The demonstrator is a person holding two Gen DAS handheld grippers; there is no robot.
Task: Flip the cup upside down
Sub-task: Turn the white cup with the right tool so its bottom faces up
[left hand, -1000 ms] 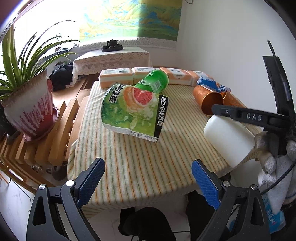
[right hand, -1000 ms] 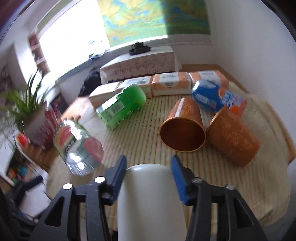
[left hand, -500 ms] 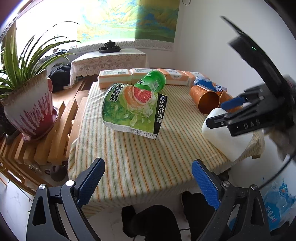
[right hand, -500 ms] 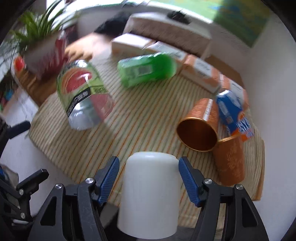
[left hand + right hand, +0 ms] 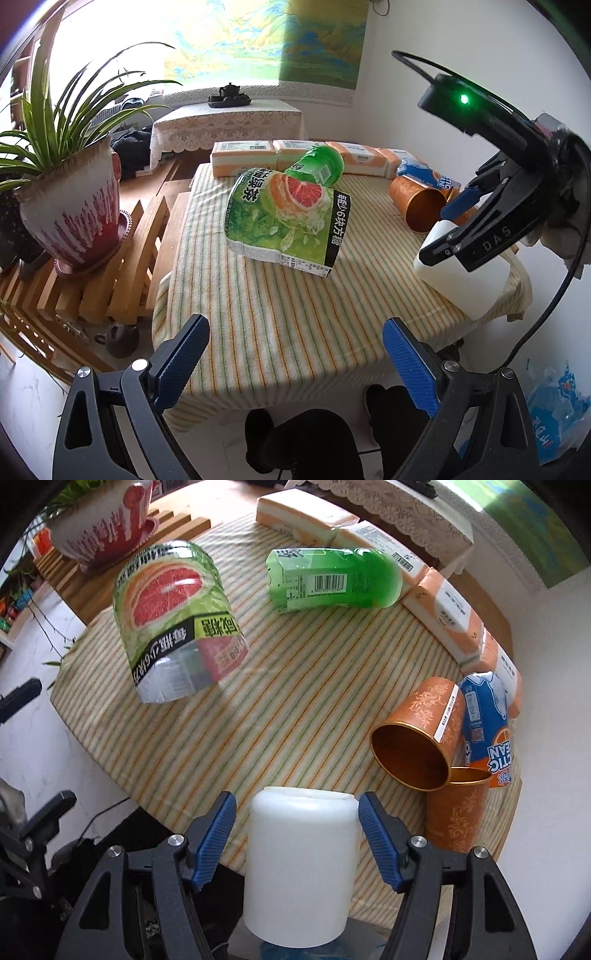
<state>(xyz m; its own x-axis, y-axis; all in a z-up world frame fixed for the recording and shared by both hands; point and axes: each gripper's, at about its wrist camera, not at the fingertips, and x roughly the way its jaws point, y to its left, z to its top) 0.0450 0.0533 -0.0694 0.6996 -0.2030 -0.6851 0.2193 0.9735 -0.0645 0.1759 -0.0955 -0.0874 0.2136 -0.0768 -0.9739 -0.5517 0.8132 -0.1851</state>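
1. Gripper on the right [image 5: 297,829] is sitting around the white plastic cup [image 5: 301,864]. Its blue pads [image 5: 218,834] are standing either side of the cup's upper wall with a sliver of daylight showing at each, so I cannot tell whether it is clamping the cup or has just let go.
2. Left gripper [image 5: 295,360] is hanging wide open and holding nothing, in front of the near edge of the striped table [image 5: 280,317].
3. White plastic cup [image 5: 463,275] is sitting at the table's near right corner, close to the edge. In the left view it is appearing tilted, with the right gripper [image 5: 456,225] coming down on it from above.
4. Progress, as a judgement: the end facing the right camera is looking closed and flat, with a faint rim line, which suggests the cup is already turning or turned base-up. What seems left is settling it squarely on the cloth and backing the gripper off.
5. Cup itself is looking plain, opaque, smooth-walled and slightly tapered, with no handle or print.
6. Nearby, two orange cups [image 5: 419,738] are lying on their sides, just right of the white one; a grapefruit-label bottle [image 5: 173,624] and a green bottle [image 5: 332,579] are lying farther back.
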